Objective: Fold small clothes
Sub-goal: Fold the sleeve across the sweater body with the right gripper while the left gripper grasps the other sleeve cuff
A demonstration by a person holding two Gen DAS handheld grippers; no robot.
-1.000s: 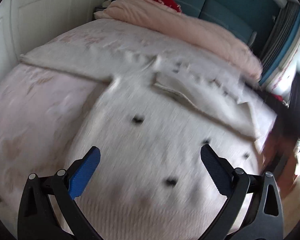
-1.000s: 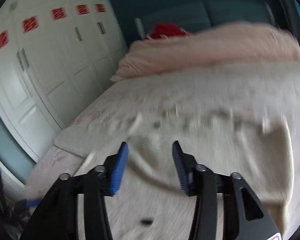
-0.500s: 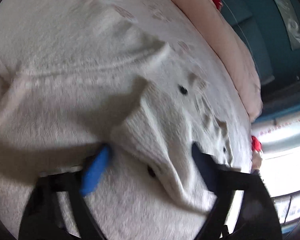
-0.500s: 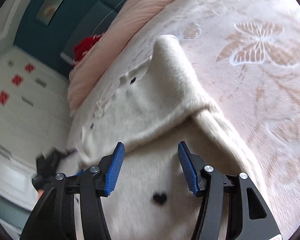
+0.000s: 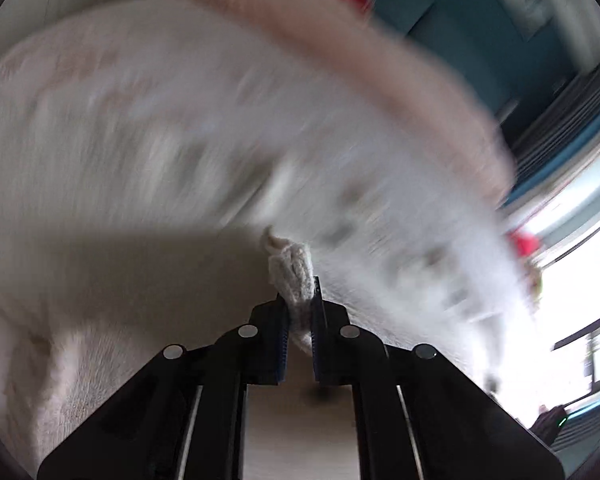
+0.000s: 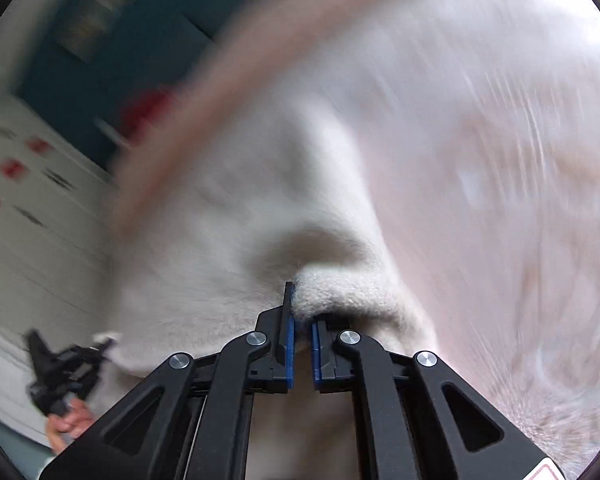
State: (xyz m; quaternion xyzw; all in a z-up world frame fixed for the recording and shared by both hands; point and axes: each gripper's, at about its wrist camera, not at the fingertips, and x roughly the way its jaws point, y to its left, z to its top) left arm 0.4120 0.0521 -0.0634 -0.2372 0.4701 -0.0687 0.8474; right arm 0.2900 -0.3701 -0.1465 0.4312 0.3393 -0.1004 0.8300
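surface: bed | on it: cream knit garment, pink blanket

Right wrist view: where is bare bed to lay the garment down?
Bare pink patterned bedspread lies right of the cream knitted garment, below the pink folded blanket. Left side is crowded: garment body and the left gripper.

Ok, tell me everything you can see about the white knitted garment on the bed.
The white knitted garment is cream, fuzzy knit with small dark spots, though much is blurred. It lies spread on the pink bedspread. The left tongs are shut on a bunched edge, and the right tongs are shut on a thick folded edge, both having just closed.
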